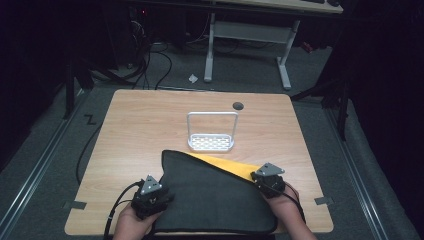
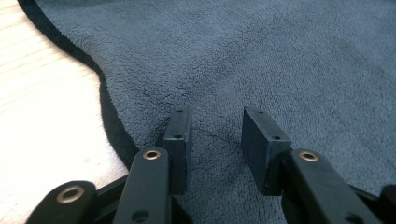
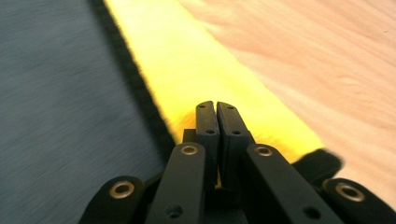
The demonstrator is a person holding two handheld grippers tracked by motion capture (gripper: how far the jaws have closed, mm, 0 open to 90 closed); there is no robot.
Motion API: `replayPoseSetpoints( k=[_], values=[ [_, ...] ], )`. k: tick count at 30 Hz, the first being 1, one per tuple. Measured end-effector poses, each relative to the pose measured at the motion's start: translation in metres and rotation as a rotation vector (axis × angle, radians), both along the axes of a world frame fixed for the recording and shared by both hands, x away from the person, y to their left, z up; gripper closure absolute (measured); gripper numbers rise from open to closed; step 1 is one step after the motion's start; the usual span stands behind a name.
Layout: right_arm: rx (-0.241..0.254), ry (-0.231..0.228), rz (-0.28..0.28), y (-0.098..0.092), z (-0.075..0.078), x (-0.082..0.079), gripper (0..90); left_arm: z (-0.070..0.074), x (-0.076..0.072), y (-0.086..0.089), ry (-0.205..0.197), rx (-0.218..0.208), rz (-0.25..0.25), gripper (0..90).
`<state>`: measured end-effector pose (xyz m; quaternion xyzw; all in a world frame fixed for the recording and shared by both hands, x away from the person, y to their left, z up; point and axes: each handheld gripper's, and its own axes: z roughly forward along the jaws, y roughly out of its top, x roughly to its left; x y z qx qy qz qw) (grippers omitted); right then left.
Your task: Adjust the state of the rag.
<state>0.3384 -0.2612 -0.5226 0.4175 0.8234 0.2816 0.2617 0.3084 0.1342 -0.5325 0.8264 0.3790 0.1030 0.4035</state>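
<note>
Cloth first: the dark grey fleecy towel (image 1: 210, 200) with yellow underside (image 3: 196, 79) looks soft, light and floppy, so I'd pinch its edges. It lies under my left gripper (image 2: 217, 140), jaws apart above the pile. My right gripper (image 3: 217, 126) is clamped on the yellow corner. Beyond my fingers, a white wire rack (image 1: 211, 131) holds nothing.

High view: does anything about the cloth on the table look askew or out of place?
The dark grey microfibre cloth lies skewed: its left edge bulges in a curve, and a strip of its yellow underside shows along the far right edge, where the fold does not line up. Its near edge hangs at the edge of the wooden table. Nothing looks damaged.
</note>
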Motion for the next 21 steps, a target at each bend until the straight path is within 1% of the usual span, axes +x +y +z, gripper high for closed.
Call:
replayPoseSetpoints(
  k=[1, 3, 4, 5, 6, 7, 8, 10, 11, 12, 13, 14, 15, 17, 18, 21],
  values=[
    [0.007, -0.002, -0.007, -0.001, 0.001, 0.003, 88.0, 0.000, 0.000, 0.000, -0.002, -0.003, -0.002, 62.4],
    [0.037, -0.007, -0.006, -0.002, 0.004, 0.001, 83.0, -0.001, -0.001, 0.001, -0.010, 0.003, -0.006, 62.2],
    [0.077, -0.001, 0.009, -0.002, 0.006, -0.005, 77.6, -0.001, -0.002, 0.001, -0.011, 0.001, -0.005, 62.2],
    [0.108, 0.005, 0.025, -0.003, 0.007, -0.010, 73.9, -0.001, -0.002, 0.001, -0.012, -0.001, -0.005, 62.1],
    [0.128, 0.009, 0.029, -0.003, 0.006, -0.016, 70.9, -0.001, -0.002, 0.001, -0.013, -0.003, -0.006, 62.0],
    [0.129, 0.013, 0.031, -0.004, 0.004, -0.020, 67.6, -0.001, -0.002, 0.001, -0.013, -0.004, -0.006, 62.0],
    [0.120, 0.022, 0.033, -0.005, 0.001, -0.023, 67.1, -0.001, -0.002, 0.001, -0.014, -0.005, -0.007, 62.0],
    [0.101, 0.036, 0.029, -0.006, -0.005, -0.023, 67.9, -0.001, -0.002, 0.002, -0.012, -0.005, -0.008, 61.9],
    [0.110, 0.038, 0.031, -0.008, -0.005, -0.022, 71.9, -0.001, -0.002, 0.002, -0.011, -0.006, -0.007, 61.9],
    [0.105, 0.037, 0.029, -0.008, -0.004, -0.020, 80.2, -0.001, -0.002, 0.002, -0.013, -0.005, -0.006, 61.8],
    [0.090, 0.029, 0.026, -0.008, -0.004, -0.019, 83.9, -0.002, -0.002, 0.001, -0.016, -0.003, -0.006, 61.8],
    [0.083, 0.032, 0.019, -0.008, -0.003, -0.018, 85.6, -0.002, -0.003, 0.001, -0.018, -0.002, -0.004, 61.5],
    [0.078, 0.028, 0.017, -0.007, -0.002, -0.017, 86.0, -0.002, -0.003, 0.001, -0.019, -0.002, -0.004, 61.4],
    [0.057, -0.009, 0.014, -0.006, 0.004, -0.014, 86.0, -0.002, -0.003, 0.002, -0.018, -0.009, -0.005, 61.1],
    [0.060, -0.027, 0.009, -0.007, 0.008, -0.011, 85.8, -0.002, -0.003, 0.002, -0.016, -0.013, -0.004, 60.7],
    [0.068, -0.062, -0.027, -0.011, 0.018, 0.006, 84.5, -0.002, -0.003, 0.002, -0.015, -0.019, -0.004, 60.3]
  ],
)
